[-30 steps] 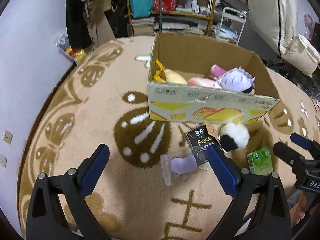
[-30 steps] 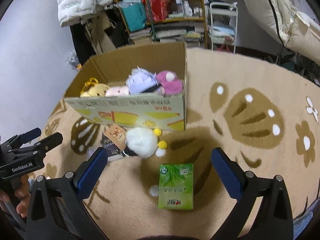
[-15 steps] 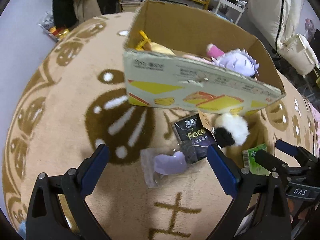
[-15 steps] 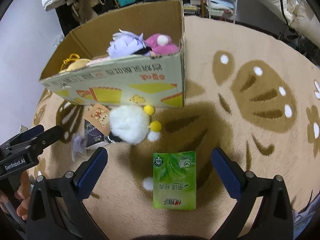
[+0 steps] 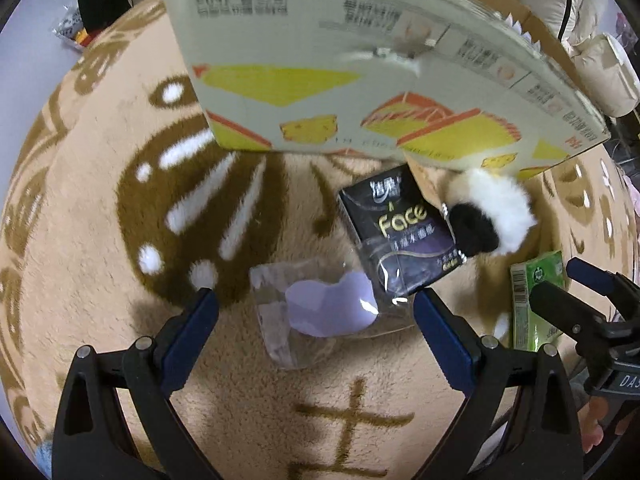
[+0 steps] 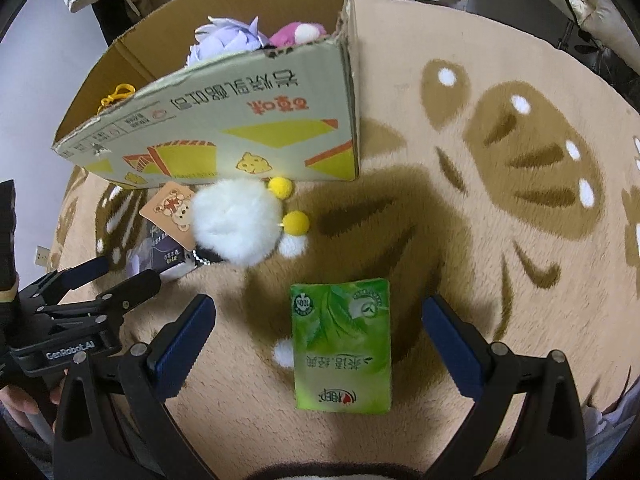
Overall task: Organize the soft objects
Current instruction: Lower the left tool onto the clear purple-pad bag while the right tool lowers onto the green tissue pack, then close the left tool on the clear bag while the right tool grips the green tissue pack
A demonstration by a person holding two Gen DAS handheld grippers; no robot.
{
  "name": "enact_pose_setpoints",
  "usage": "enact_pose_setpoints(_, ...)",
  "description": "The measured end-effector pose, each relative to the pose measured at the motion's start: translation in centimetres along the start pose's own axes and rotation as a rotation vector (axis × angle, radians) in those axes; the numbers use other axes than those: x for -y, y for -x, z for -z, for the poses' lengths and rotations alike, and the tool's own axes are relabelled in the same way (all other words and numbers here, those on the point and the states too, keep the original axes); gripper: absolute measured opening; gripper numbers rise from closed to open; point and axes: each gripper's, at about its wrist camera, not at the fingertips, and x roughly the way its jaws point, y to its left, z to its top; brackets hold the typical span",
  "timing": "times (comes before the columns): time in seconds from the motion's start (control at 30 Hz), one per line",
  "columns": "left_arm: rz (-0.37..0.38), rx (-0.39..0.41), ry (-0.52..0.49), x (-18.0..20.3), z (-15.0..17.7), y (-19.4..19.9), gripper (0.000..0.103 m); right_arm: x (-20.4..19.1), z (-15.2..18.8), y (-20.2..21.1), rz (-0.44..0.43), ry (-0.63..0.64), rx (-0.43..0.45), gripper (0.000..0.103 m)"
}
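Green tissue pack [image 6: 341, 342] — between right tool [image 6: 319, 344] fingers

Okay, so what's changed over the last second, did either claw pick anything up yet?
Not yet. Both open claws have come down and forward: the left claw now brackets the clear packet with a purple pad, and the right claw brackets the green tissue pack. Neither touches its item. The printed cardboard box, white fluffy plush and black tissue pack lie where they were.

left tool [image 5: 316, 312] open, right tool [image 6: 319, 320] open
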Motion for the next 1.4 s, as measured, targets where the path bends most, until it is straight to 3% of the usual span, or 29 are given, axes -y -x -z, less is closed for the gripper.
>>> enact_pose_setpoints(0.13, -0.005, -0.022, -0.010, 0.8, -0.1, -0.9, 0.084, 0.0, 0.2, -0.8, 0.010, 0.002, -0.042, 0.103)
enact_pose_setpoints(0.23, -0.014, -0.014, -0.015, 1.0, -0.1, -1.0, 0.081, -0.4, 0.2, -1.9, 0.008, 0.000, -0.082, 0.063)
enact_pose_setpoints(0.27, -0.014, -0.013, -0.014, 1.1, 0.0, -1.0, 0.081, -0.4, 0.3, -2.1, 0.001, -0.003, -0.093, 0.058)
enact_pose_setpoints(0.57, -0.055, 0.022, 0.007, 0.7, 0.5, -0.1, 0.081, -0.4, -0.1, -1.8, -0.013, -0.006, -0.064, 0.057)
enact_pose_setpoints(0.77, -0.053, 0.092, 0.029, 0.5, 0.7, 2.3, 0.081, 0.6, 0.8, -0.3, -0.024, -0.010, -0.030, 0.057)
enact_pose_setpoints(0.97, -0.094, 0.195, 0.015, 0.9, 1.5, 5.3, 0.081, 1.0, 0.8, 2.0, -0.044, -0.001, 0.059, 0.057)
enact_pose_setpoints(1.4, -0.209, 0.503, 0.035, 0.5, 1.8, 13.7, 0.081, 0.8, 0.6, 8.5, -0.080, -0.001, 0.360, 0.057)
